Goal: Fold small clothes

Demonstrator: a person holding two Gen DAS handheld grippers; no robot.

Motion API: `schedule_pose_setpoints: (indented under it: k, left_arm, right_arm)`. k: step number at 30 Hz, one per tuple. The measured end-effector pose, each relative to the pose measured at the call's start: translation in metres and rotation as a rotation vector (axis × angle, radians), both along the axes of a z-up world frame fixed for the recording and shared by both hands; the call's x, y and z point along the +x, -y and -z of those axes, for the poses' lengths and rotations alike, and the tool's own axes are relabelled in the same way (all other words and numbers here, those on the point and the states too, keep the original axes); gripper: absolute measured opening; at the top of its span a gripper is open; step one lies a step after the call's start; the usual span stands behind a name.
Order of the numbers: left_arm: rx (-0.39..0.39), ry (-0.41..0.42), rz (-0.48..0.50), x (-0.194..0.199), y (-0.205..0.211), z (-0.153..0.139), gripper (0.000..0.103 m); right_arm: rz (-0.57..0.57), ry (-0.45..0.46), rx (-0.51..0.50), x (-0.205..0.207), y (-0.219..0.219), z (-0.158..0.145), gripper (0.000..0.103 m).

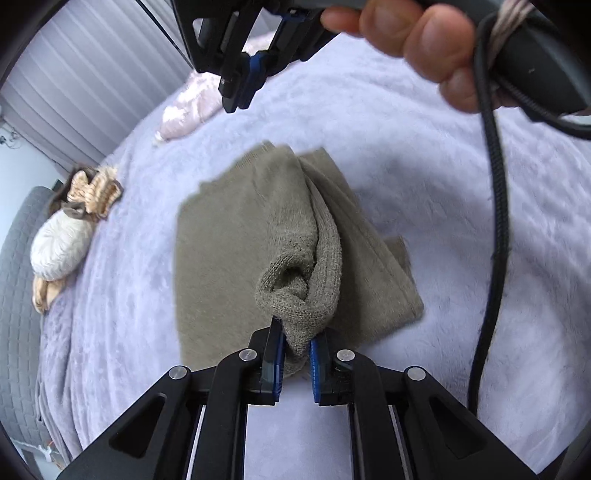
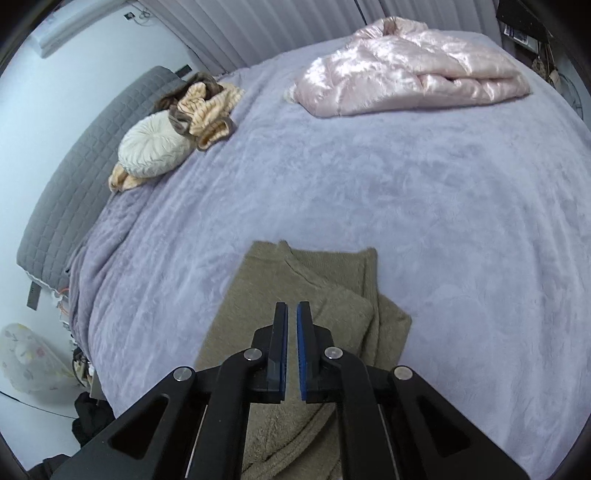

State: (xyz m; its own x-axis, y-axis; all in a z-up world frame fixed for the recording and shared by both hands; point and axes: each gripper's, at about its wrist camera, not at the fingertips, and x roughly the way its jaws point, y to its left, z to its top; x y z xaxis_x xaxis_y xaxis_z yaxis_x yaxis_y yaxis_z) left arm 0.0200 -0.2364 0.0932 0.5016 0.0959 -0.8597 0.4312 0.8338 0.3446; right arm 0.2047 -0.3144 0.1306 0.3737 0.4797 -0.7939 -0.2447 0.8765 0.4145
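While the left gripper (image 1: 297,341) has its blue-padded jaws pinched tight on the ribbed knit cuff of the sweater (image 1: 243,236), the rest of that olive-tan garment lies half folded on the bed (image 2: 369,184), right in the middle of the near side. The sweater looks like soft, fuzzy knit, flat on the left part with a bunched ridge running up from the cuff and a layered fold off to the right. The bed cover is a pale lilac plush, kind of fluffy and swirly. The right gripper (image 2: 291,314) hovers just above the sweater with its jaws nearly together, only a thin gap between the pads and nothing in them. In the left wrist view it's up top, with a hand (image 1: 413,40) around its handle and a thick black cable (image 1: 493,221) hanging down on the right, crossing in front of the bed. Farther back there's a shiny pink satin blanket (image 2: 406,66) crumpled up, a round cream pleated cushion (image 2: 153,149) with some striped peach and brown fabric (image 2: 207,107) bunched against it (might be a throw, hard to say), a grey quilted headboard (image 2: 74,177), and pleated curtains (image 2: 258,29) behind.
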Motion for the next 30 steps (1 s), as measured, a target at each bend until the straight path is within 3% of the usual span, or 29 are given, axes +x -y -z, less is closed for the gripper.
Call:
schedule_pose_setpoints:
  k: [1,2,3,5,6,10,11,16,22,23,24,26,30]
  left_arm:
    - [0.003,-0.020,0.000,-0.001,0.001,0.009,0.012]
    - [0.004,-0.028,0.001,-0.004,0.003,0.013,0.012]
    - [0.000,-0.030,0.003,-0.004,0.003,0.014,0.012]
    - [-0.045,-0.036,-0.001,-0.003,-0.001,0.010,0.012]
    - [-0.093,-0.051,-0.009,0.001,-0.008,0.004,0.012]
    - [-0.276,-0.119,-0.071,0.019,-0.042,-0.016,0.012]
    - [-0.290,-0.118,-0.078,0.023,-0.047,-0.020,0.012]
    - [-0.311,-0.105,-0.082,0.025,-0.051,-0.036,0.012]
    - [-0.280,-0.102,-0.076,0.024,-0.044,-0.032,0.012]
    - [-0.270,-0.101,-0.073,0.025,-0.045,-0.031,0.012]
    - [-0.260,-0.102,-0.072,0.023,-0.043,-0.031,0.012]
    - [-0.241,-0.099,-0.069,0.021,-0.037,-0.030,0.012]
    - [-0.224,-0.088,-0.061,0.018,-0.027,-0.033,0.012]
  right_arm:
    - [0.004,-0.030,0.000,-0.002,0.004,0.014,0.011]
    - [0.017,-0.056,0.002,-0.003,0.009,0.027,0.022]
    - [0.032,-0.084,0.017,-0.005,0.016,0.040,0.044]
    - [0.063,-0.129,0.088,-0.010,0.033,0.059,0.077]
    - [0.080,-0.132,0.142,-0.013,0.042,0.065,0.078]
    - [0.109,-0.163,0.359,-0.021,0.070,0.078,0.078]
    - [0.114,-0.175,0.398,-0.021,0.073,0.081,0.078]
    - [0.068,-0.253,0.506,-0.014,0.057,0.102,0.078]
    - [0.093,-0.351,0.498,0.008,0.032,0.134,0.077]
    - [0.102,-0.341,0.489,0.013,0.030,0.135,0.063]
    - [0.096,-0.318,0.466,0.018,0.027,0.130,0.041]
    - [0.070,-0.256,0.393,0.024,0.018,0.115,0.019]
    - [-0.001,-0.143,0.204,0.024,-0.001,0.081,0.015]
